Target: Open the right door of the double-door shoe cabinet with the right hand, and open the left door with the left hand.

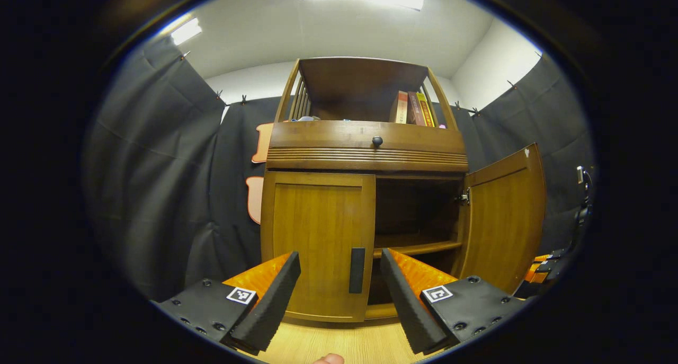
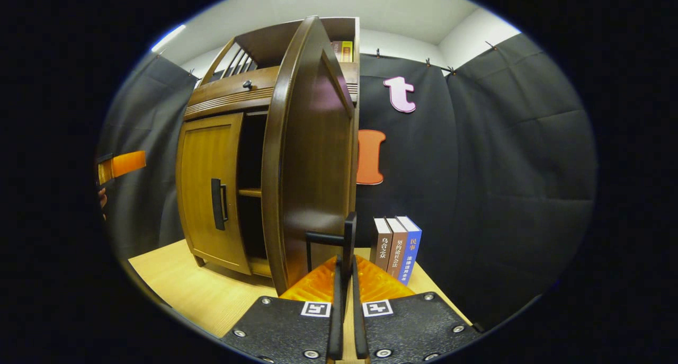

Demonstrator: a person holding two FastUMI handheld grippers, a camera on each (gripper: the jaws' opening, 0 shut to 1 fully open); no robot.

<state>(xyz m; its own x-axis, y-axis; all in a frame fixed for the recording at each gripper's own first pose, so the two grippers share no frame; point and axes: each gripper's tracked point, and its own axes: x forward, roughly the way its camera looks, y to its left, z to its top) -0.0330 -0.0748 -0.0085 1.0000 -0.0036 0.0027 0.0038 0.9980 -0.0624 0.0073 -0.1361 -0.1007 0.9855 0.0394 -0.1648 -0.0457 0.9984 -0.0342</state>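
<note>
The shoe cabinet (image 1: 365,194) stands on the worktop (image 1: 344,343) against the booth's black cloth wall. Its right door (image 1: 506,215) is swung well out, and in the right gripper view its handle (image 2: 347,242) is seen clamped between the fingers of the right hand-held gripper (image 2: 344,271), which are pressed together on the bar. The left door (image 1: 318,242) is shut flat, w/ its dark vertical handle (image 1: 357,270) near the inner edge.

The left hand-held gripper (image 1: 339,287) is held w/ fingers spread wide apart, handle framed between them but a bit nearer the right-hand finger; no contact is seen yet. The step in hand is judged to be the approach to the left handle, approx. half the task being done.

For a clean grasp, the gripper should be shifted slightly so the handle is centred, then advanced until the bar sits deep between the pads before closing. The pull is best made along an arc about the hinge side at the cabinet's left edge, not straight back, else the bar may slip out or the cabinet be dragged across the worktop. The right door is best kept steady meanwhile.
</note>
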